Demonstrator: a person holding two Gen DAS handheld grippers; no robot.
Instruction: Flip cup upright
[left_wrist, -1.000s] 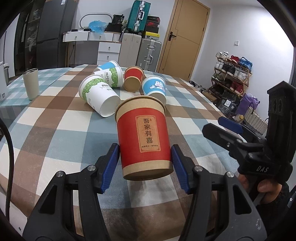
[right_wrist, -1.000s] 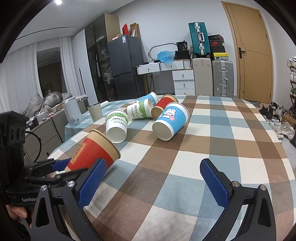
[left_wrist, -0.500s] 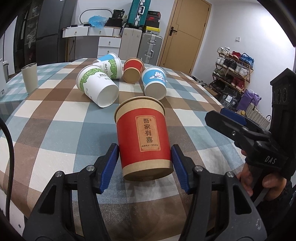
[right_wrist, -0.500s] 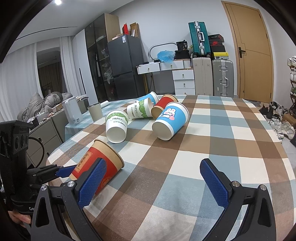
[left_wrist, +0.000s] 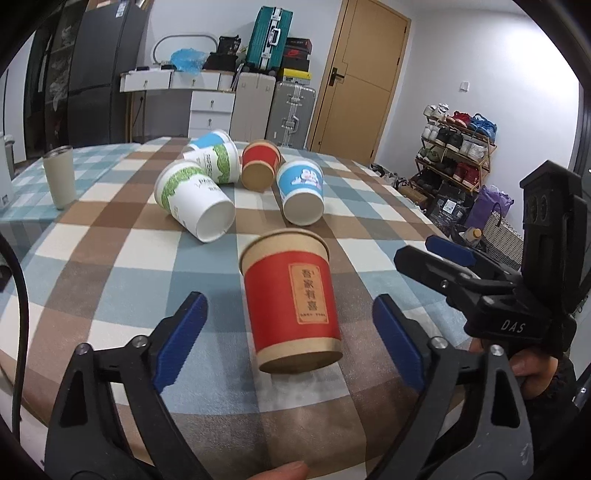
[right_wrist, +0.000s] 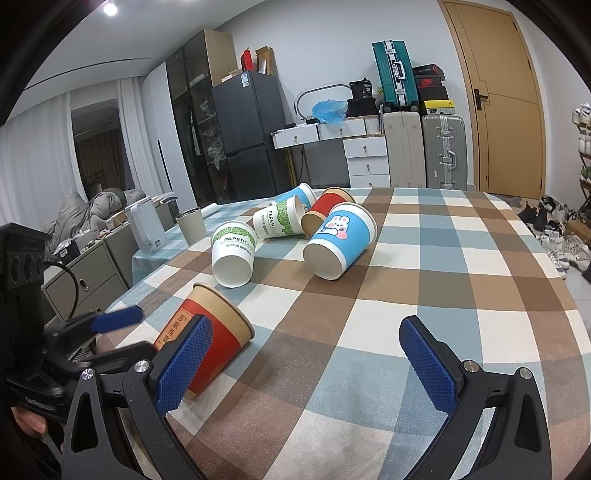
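Observation:
A red paper cup (left_wrist: 293, 302) with a brown rim and a label of Chinese characters stands mouth up on the checked tablecloth, near the table's near edge. My left gripper (left_wrist: 290, 341) is open, its blue pads apart on either side of the cup and not touching it. The cup also shows in the right wrist view (right_wrist: 210, 343), looking tilted there, partly behind my right gripper's left finger. My right gripper (right_wrist: 306, 363) is open and empty over the cloth to the cup's right.
Several paper cups lie on their sides farther back: a green-and-white one (left_wrist: 194, 205), a second green one (left_wrist: 218, 162), a small red one (left_wrist: 260, 164), a blue rabbit one (left_wrist: 301, 192). A beige tumbler (left_wrist: 59, 181) stands at the far left. The table edge (left_wrist: 332, 458) is close.
My left gripper has let go of the red cup: its jaws were shut on it and are now wide open. The cup now rests on the cloth.

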